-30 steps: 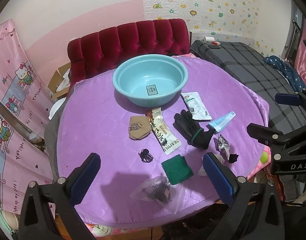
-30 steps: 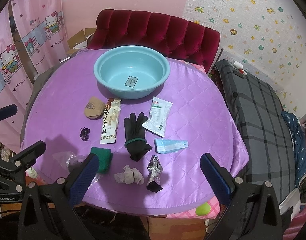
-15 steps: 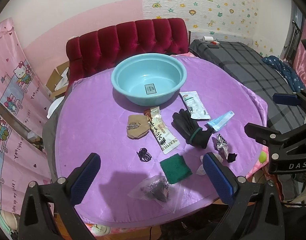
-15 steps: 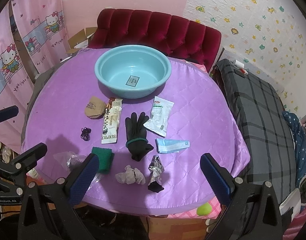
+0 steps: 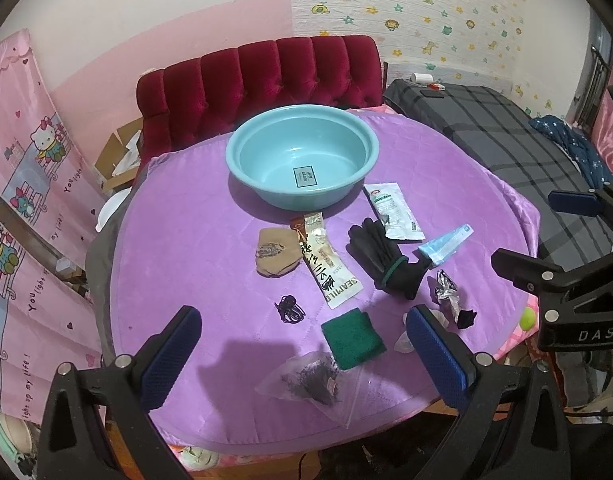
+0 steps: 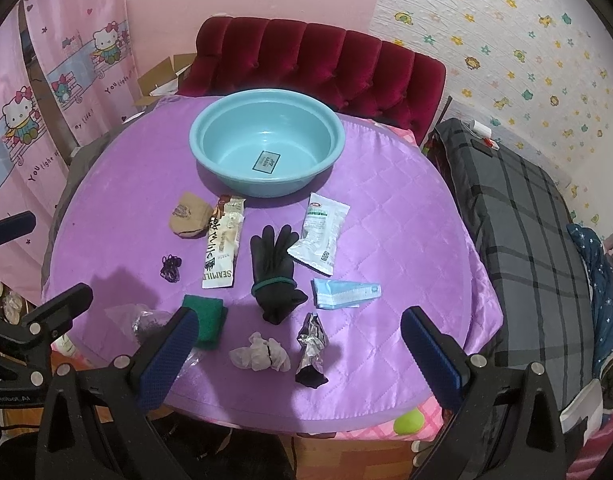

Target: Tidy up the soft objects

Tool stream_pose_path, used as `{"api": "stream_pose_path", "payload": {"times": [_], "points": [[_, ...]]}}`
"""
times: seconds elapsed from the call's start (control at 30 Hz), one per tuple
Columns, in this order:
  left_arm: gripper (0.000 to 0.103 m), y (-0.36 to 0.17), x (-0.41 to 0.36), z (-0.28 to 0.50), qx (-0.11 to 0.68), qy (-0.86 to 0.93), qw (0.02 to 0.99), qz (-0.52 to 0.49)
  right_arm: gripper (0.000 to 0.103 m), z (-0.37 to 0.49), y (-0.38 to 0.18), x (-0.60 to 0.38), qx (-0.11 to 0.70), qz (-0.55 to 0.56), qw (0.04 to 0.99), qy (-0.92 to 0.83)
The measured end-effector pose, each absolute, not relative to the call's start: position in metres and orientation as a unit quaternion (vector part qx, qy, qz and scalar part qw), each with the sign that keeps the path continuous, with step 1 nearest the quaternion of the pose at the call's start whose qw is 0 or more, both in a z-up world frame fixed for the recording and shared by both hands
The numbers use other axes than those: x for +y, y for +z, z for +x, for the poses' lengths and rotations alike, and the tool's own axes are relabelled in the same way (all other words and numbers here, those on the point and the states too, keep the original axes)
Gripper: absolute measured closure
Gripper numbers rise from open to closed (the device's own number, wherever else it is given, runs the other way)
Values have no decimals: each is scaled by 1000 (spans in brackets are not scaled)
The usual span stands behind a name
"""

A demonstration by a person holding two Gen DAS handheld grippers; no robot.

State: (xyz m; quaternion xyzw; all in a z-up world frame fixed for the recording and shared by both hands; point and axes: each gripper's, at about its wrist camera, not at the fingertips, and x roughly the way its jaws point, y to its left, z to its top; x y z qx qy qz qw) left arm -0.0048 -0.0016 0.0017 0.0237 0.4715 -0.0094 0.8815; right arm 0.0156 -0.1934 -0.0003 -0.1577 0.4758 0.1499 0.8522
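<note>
A light blue basin (image 5: 302,152) (image 6: 266,148) stands empty at the far side of the purple round table (image 5: 178,240) (image 6: 406,220). In front of it lie a black glove (image 5: 386,256) (image 6: 274,276), a green scouring pad (image 5: 352,338) (image 6: 204,318), a brown pouch (image 5: 276,252) (image 6: 188,220), a crumpled white tissue (image 6: 260,354), a face-mask pack (image 5: 446,244) (image 6: 346,292) and black hair ties (image 5: 290,309) (image 6: 170,268). My left gripper (image 5: 302,356) and right gripper (image 6: 294,364) are both open and empty, above the table's near edge.
Also on the table: a SEAMILD sachet (image 5: 326,264) (image 6: 222,252), a white-green packet (image 5: 394,210) (image 6: 320,232), a crumpled foil wrapper (image 5: 446,292) (image 6: 312,344) and a clear bag (image 5: 306,380). A red tufted headboard (image 5: 258,80) stands behind; a grey plaid bed (image 6: 526,220) at right.
Both views have shifted slightly; the table objects have drifted a little left in the left wrist view. Nothing on the table has moved and both grippers stay open.
</note>
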Motion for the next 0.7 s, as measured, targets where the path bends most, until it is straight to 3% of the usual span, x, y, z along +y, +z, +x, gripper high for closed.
{"api": "stream_pose_path", "payload": {"times": [0.7], "points": [[0, -12, -1, 1, 478, -12, 878, 10, 0, 31, -17, -208, 498, -141, 840, 164]]}}
